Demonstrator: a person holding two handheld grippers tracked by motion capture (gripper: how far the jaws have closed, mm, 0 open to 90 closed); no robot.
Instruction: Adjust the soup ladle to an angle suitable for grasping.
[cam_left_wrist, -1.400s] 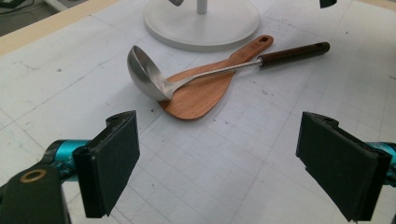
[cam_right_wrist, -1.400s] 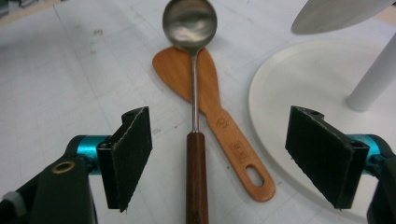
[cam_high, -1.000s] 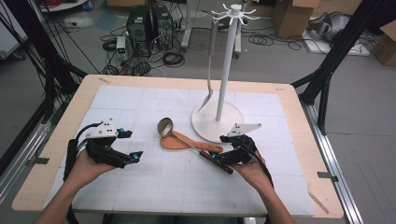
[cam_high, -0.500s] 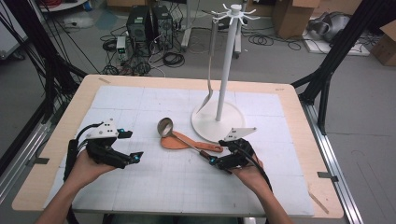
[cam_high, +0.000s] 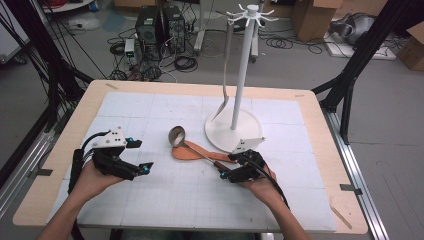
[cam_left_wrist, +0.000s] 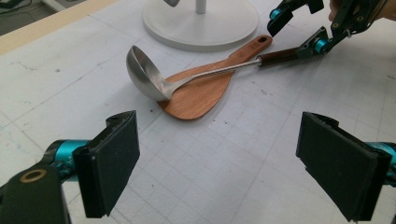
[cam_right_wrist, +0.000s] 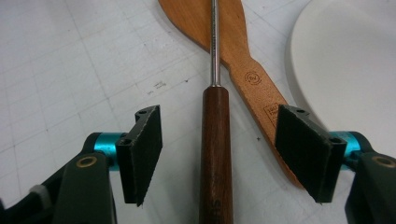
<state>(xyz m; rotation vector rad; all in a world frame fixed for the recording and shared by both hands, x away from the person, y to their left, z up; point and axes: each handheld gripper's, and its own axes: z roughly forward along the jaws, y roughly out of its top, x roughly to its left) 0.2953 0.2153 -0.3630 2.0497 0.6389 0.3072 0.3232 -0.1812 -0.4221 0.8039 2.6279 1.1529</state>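
From the high view, the counter (cam_high: 320, 150) carries a white gridded mat, and on it a white utensil stand (cam_high: 234, 131) with a tall pole and hooks at the top; a metal spatula (cam_high: 224, 95) hangs from one hook, its blade near the stand's round base. In front of the base lies a steel ladle (cam_high: 192, 147), its bowl toward the left and its dark wooden handle running right toward the right gripper (cam_high: 227, 172). Under the ladle's shaft lies a wooden spatula (cam_high: 192, 152), flat on the mat. The right gripper sits at the ladle's handle end, jaws on either side of it. The left gripper (cam_high: 146, 167) rests low over the mat, well apart from the utensils, jaws spread with nothing between them.

In the left gripper view, the left gripper (cam_left_wrist: 219, 172) has its two black pads wide apart over bare mat. Beyond them the ladle (cam_left_wrist: 154, 79) rests with its bowl on its side, its shaft crossing the wooden spatula (cam_left_wrist: 205, 91). The right gripper (cam_left_wrist: 299, 32) straddles the handle's far end, near the stand's base (cam_left_wrist: 201, 23).

In the right gripper view, the right gripper (cam_right_wrist: 217, 154) has the ladle's dark handle (cam_right_wrist: 215, 149) between its pads, with a gap on each side; the jaws have just been closing but do not yet press it. The wooden spatula's handle (cam_right_wrist: 254, 88) runs just beside it, partly behind the right pad. The stand's base (cam_right_wrist: 345, 60) is at the upper right.
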